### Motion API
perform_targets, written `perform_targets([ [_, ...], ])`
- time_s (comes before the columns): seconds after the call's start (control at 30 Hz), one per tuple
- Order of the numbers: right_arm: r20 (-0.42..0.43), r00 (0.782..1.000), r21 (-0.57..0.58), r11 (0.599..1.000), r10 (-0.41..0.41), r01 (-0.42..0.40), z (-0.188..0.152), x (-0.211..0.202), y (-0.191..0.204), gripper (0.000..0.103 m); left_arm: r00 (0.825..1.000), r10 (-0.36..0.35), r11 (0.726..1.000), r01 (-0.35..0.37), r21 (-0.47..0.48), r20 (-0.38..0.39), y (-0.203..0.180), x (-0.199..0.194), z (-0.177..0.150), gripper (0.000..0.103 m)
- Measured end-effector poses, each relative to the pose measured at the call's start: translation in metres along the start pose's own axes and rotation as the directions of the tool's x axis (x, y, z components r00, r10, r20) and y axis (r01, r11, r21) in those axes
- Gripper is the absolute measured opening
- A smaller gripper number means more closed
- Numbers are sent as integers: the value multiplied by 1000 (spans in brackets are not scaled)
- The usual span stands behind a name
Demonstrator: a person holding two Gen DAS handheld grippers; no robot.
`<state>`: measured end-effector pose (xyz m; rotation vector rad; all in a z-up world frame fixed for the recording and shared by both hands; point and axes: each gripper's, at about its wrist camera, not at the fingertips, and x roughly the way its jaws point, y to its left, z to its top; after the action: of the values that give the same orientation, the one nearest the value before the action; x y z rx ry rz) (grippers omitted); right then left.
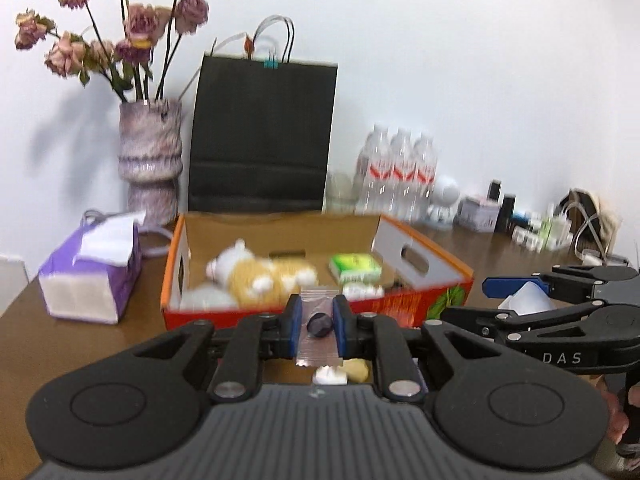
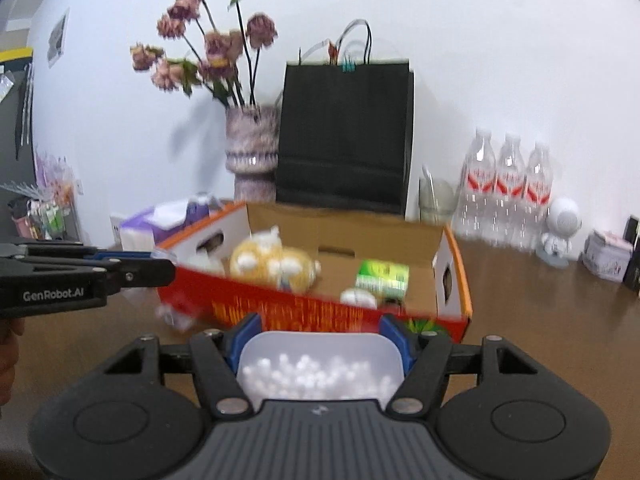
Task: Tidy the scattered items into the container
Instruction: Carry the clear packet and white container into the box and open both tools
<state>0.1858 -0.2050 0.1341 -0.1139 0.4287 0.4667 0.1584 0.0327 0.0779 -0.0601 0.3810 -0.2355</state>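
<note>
An open orange and red cardboard box [image 1: 420, 308] [image 2: 320, 312] stands on the brown table. Inside lie a yellow-white plush toy [image 1: 260, 272] [image 2: 276, 262], a green packet [image 1: 354, 266] [image 2: 382, 276] and small white items. My left gripper [image 1: 316, 320] is shut on a small clear bag with a dark round thing [image 1: 319, 325], just before the box's front wall. My right gripper [image 2: 320, 344] is shut on a clear tub of white balls [image 2: 320, 368], also before the front wall. The right gripper shows in the left view [image 1: 516, 292]; the left gripper shows in the right view [image 2: 160, 266].
Small white and yellow bits [image 1: 340, 374] lie on the table under my left gripper. A purple tissue box [image 1: 92, 272], a vase of dried flowers [image 1: 150, 160], a black paper bag [image 1: 260, 136], water bottles [image 1: 396, 172] and small clutter [image 1: 532, 224] stand behind the box.
</note>
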Motion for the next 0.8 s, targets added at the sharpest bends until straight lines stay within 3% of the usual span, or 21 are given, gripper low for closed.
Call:
perform_targets([
  [0.33, 138, 989, 36, 998, -56, 51, 76, 27, -15, 64, 995, -4, 999, 8, -45, 103, 6, 26, 57, 17],
  [0.5, 117, 991, 89, 994, -71, 61, 84, 62, -24, 64, 994, -2, 996, 13, -93, 113, 14, 51, 65, 17],
  [0.8, 23, 997, 80, 994, -70, 68, 78, 123, -36, 64, 999, 34, 995, -32, -98, 18, 32, 112, 61, 17],
])
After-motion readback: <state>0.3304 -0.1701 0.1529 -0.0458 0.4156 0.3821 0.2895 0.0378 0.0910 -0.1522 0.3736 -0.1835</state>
